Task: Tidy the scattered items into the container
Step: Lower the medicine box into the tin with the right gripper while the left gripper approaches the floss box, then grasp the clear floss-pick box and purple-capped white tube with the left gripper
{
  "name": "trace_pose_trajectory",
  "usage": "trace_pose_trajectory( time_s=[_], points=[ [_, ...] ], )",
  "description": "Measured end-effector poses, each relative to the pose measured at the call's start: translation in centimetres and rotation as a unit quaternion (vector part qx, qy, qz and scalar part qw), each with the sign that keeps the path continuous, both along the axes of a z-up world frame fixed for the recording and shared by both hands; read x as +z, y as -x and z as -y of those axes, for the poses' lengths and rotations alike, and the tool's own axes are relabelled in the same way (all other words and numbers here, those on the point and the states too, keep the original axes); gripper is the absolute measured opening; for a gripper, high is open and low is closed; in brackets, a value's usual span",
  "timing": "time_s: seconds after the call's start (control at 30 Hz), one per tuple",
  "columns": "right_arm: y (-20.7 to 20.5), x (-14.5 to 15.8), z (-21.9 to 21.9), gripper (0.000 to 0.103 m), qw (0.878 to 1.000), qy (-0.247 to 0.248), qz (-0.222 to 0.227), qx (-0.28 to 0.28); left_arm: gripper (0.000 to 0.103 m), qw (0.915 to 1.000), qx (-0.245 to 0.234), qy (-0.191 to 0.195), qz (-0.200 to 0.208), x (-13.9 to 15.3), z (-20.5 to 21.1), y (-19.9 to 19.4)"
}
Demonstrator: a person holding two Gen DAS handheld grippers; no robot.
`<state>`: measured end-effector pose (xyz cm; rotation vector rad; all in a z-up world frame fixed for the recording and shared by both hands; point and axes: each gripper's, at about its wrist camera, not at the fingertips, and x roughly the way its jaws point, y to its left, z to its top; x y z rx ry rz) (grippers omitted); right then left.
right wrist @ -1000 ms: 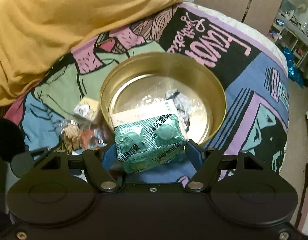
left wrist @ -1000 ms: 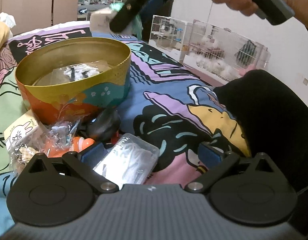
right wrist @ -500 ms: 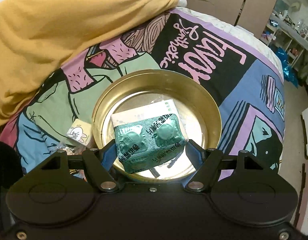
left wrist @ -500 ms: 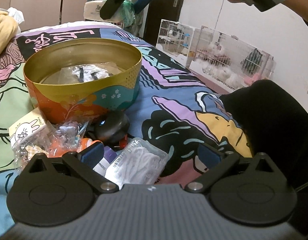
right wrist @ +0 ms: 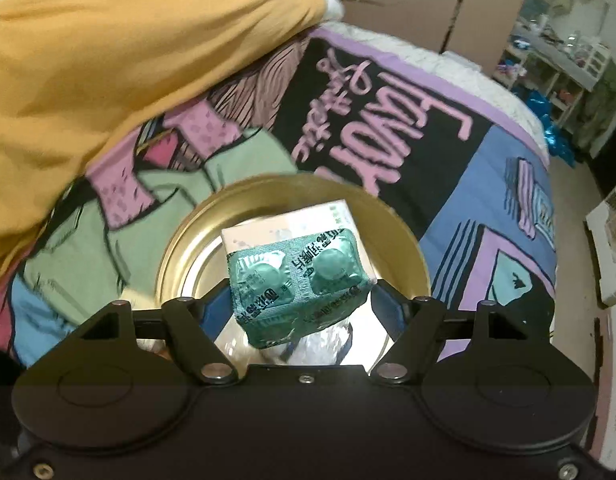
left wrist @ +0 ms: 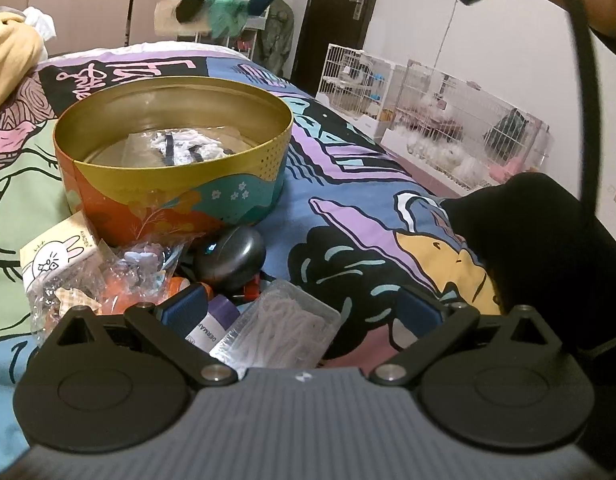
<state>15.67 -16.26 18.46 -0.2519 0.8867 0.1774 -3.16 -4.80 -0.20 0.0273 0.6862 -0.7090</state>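
Right hand-held gripper pinches green foil blister pack and white carton high above round gold tin; release may bounce them out. Left hand-held gripper spread, empty.

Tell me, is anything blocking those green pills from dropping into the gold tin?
Nothing visible is. The right gripper holds the green pill pack and a white box above the open tin. Only a crinkled clear packet lies on its floor.

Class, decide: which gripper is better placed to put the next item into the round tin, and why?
Right. The right gripper holds the green pill pack directly above the tin; the left gripper is open, low beside the tin.
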Motion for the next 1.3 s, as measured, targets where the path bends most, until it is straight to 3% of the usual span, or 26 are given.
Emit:
trace_pose_trajectory(
  time_s=[0.07, 0.33, 0.63, 1.1, 1.23, 1.3],
  points=[
    [0.1, 0.3, 0.1, 0.103, 0.999, 0.018, 0.026, -0.018, 0.103, 1.0000, 0.000, -0.001, -0.002, -0.1, 0.0, 0.0],
    [2.6, -0.2, 1.9, 0.103, 1.000, -0.005, 0.025, -0.013, 0.103, 0.9999, -0.005, -0.008, -0.007, -0.4, 0.3, -0.1],
    [10.1, -3.5, 4.8, 0.103, 0.999, -0.042, 0.013, -0.011, 0.103, 0.9995, -0.008, -0.024, -0.019, -0.9, 0.6, -0.2],
    [17.8, -8.0, 8.1, 0.103, 0.996, -0.070, 0.057, -0.008, 0.103, 0.9925, -0.059, -0.102, -0.034, -2.7, 2.4, -1.2],
    [17.9, -9.9, 9.1, 0.103, 0.993, -0.092, 0.060, -0.034, 0.103, 0.9867, -0.079, -0.141, -0.017, -2.6, 2.8, -1.7],
    [17.9, -10.9, 9.9, 0.103, 0.991, -0.102, 0.056, -0.060, 0.103, 0.9837, -0.063, -0.168, -0.013, -2.8, 2.8, -2.3]
  ],
)
